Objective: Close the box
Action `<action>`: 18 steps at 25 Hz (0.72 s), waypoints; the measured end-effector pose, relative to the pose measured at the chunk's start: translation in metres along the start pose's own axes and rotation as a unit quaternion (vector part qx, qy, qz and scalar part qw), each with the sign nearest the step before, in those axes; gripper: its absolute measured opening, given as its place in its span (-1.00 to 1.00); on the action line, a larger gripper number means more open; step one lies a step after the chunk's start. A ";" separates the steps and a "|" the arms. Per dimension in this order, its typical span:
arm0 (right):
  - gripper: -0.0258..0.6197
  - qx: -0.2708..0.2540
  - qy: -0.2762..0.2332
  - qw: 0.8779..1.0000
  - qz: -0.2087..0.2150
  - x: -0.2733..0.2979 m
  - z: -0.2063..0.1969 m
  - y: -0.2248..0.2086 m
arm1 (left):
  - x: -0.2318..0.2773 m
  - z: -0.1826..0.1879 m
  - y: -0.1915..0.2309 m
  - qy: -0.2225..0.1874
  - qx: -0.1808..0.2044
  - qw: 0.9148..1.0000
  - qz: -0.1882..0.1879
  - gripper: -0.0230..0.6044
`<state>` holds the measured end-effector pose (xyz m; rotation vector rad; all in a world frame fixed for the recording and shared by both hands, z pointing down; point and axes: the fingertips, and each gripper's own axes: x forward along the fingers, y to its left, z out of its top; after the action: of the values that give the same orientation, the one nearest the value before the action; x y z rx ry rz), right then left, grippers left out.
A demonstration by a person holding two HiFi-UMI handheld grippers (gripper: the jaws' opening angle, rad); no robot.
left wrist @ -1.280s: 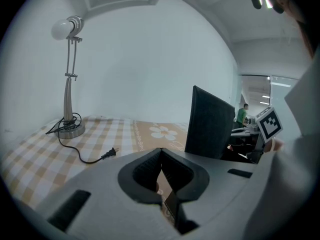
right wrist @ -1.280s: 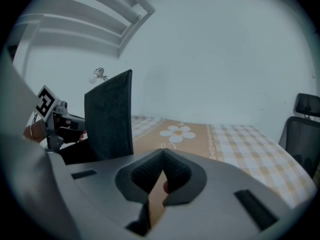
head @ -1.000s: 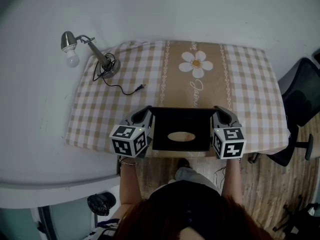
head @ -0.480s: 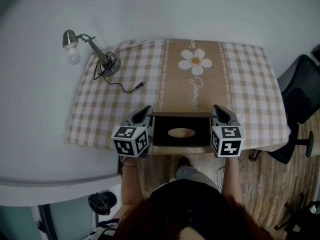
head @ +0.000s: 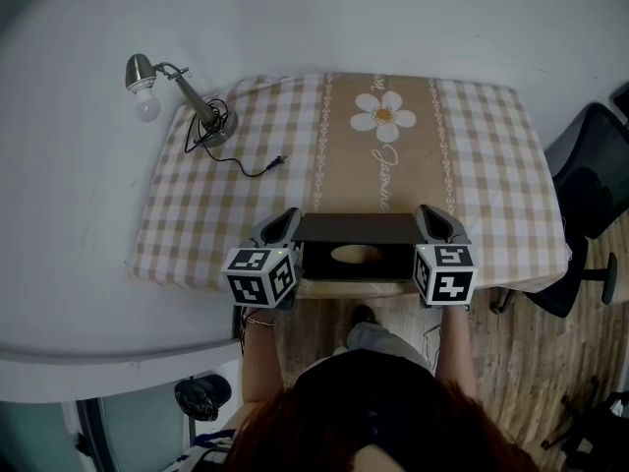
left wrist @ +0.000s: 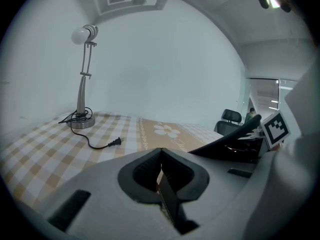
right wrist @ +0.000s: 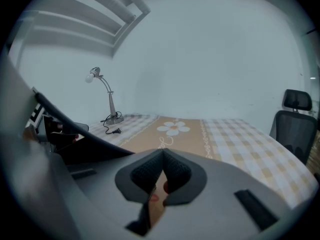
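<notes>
A silver desk lamp [head: 185,97] stands far left on the checked-cloth desk [head: 482,165]. The left hand-held gripper [head: 285,223] is clenched on the left edge of the thin black lid [head: 356,228] of a black rectangular box [head: 391,263] at the desk's near edge. The right hand-held gripper [head: 430,220] pinches the lid's right edge.

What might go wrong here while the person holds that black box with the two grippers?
1. The left gripper and right gripper each pinch only a thin edge of the tilted lid panel. It might slip free and drop.
2. The black box sits right at the near edge of the tablecloth. A pull toward the person could slide it off.
3. If the two sides come down unevenly, the lid panel may twist.
</notes>
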<state>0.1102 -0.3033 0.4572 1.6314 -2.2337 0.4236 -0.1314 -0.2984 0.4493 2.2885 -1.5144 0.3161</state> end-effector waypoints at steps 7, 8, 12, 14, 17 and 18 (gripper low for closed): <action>-0.87 0.003 0.005 1.000 0.001 -0.003 -0.005 0.002 | -0.003 -0.007 -0.002 0.003 -0.010 1.000 -0.003 -0.84; -0.87 0.004 0.006 1.000 0.002 -0.004 -0.006 0.002 | -0.003 -0.008 -0.002 0.002 -0.014 1.000 -0.004 -0.84; -0.87 0.005 0.009 1.000 0.001 -0.005 -0.010 0.004 | -0.005 -0.013 -0.002 0.001 -0.024 1.000 -0.008 -0.84; -0.87 0.006 0.010 1.000 0.000 -0.006 -0.012 0.005 | -0.006 -0.014 -0.003 0.001 -0.025 1.000 -0.008 -0.84; -0.87 0.006 0.009 1.000 -0.001 -0.008 -0.013 0.006 | -0.008 -0.016 -0.004 0.001 -0.023 1.000 -0.010 -0.84; -0.87 0.005 0.009 1.000 -0.001 -0.009 -0.013 0.007 | -0.009 -0.016 -0.004 0.001 -0.023 1.000 -0.011 -0.84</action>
<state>0.1077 -0.2880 0.4646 1.6291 -2.2203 0.4475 -0.1305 -0.2830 0.4595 2.2667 -1.4799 0.2737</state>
